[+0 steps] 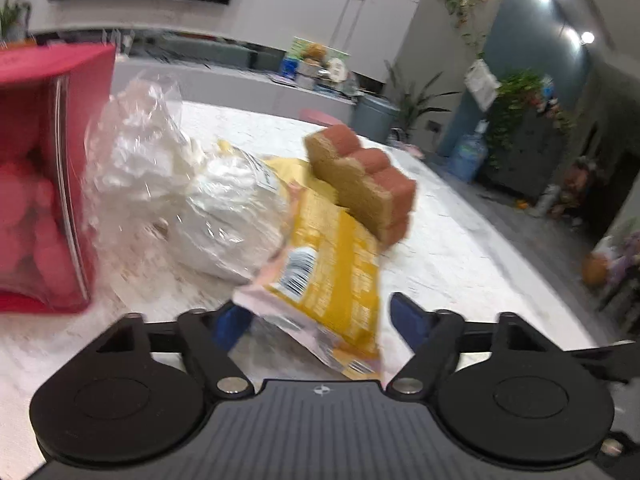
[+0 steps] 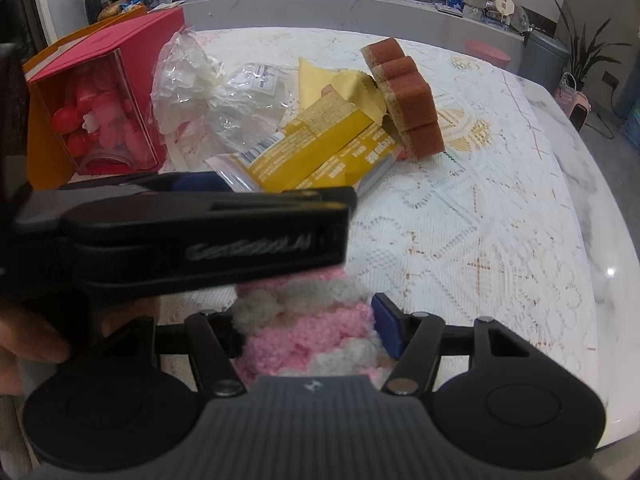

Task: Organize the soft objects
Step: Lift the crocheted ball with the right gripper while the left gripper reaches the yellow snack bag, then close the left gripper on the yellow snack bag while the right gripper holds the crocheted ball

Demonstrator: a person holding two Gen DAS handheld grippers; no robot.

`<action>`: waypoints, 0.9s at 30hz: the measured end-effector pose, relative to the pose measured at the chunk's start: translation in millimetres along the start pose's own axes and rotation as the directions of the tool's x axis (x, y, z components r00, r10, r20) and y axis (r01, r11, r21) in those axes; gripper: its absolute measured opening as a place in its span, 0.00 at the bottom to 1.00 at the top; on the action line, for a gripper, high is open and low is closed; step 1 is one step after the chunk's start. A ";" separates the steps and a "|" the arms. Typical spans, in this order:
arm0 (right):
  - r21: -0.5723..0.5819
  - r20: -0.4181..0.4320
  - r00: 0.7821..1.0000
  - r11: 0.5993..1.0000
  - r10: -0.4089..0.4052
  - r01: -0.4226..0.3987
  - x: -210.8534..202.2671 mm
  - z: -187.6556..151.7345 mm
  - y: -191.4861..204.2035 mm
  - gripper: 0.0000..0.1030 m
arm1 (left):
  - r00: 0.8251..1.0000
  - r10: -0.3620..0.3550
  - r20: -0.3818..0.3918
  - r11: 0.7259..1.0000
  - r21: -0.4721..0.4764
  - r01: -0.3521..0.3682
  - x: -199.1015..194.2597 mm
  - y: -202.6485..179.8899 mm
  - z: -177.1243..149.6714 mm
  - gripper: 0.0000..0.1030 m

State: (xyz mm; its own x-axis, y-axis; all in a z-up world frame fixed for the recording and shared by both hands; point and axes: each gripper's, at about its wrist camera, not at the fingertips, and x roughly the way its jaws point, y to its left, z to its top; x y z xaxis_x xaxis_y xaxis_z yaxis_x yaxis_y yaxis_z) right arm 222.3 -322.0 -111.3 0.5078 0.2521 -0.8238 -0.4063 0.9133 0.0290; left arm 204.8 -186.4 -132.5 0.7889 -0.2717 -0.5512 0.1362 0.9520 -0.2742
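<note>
A yellow snack packet [image 1: 336, 272] lies on the lace tablecloth with its near end between the jaws of my left gripper [image 1: 320, 316]. The gripper is open, and there is a gap between the packet and the right pad. A tan and brown sponge [image 1: 360, 176] leans on the packet's far end. In the right wrist view my right gripper [image 2: 308, 324] is shut on a pink and white fluffy knit piece [image 2: 304, 336]. The left gripper [image 2: 288, 192] reaches in from the left just above it, at the packet [image 2: 312, 148] and short of the sponge [image 2: 408, 96].
A clear plastic bag of white stuff [image 2: 216, 92] lies left of the packet. Beside it stands a red box [image 2: 100, 92] with a clear front and pink soft shapes inside. The lace cloth [image 2: 460, 240] covers a marble table whose edge curves at the right. A hand [image 2: 24, 344] shows at lower left.
</note>
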 end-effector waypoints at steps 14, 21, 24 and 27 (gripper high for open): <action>-0.011 0.008 1.000 1.000 -0.003 0.003 -1.8 -1.1 0.8 0.62 | 0.997 -0.066 -0.041 0.997 0.030 0.068 -25.4 9.0 7.0 0.38; -0.011 0.008 1.000 1.000 -0.003 0.003 -1.8 -1.2 0.8 0.62 | 0.997 -0.080 -0.024 0.987 0.141 0.083 -68.6 18.5 -1.0 0.33; -0.011 0.008 1.000 1.000 -0.004 0.004 -1.8 -1.2 0.7 0.62 | 0.995 -0.093 -0.023 0.984 0.148 0.095 -91.9 26.3 -4.0 0.31; -0.011 0.007 1.000 1.000 -0.005 0.005 -1.7 -1.1 0.6 0.62 | 0.992 -0.122 -0.034 0.982 0.143 0.125 -112.6 38.3 -10.4 0.31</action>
State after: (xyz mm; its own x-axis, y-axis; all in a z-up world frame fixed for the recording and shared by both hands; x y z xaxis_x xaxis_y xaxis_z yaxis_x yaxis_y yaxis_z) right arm 220.4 -322.2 -110.6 0.5155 0.2495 -0.8197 -0.4116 0.9112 0.0185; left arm 115.0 -120.8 -89.1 0.7456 -0.3901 -0.5403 0.3184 0.9207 -0.2255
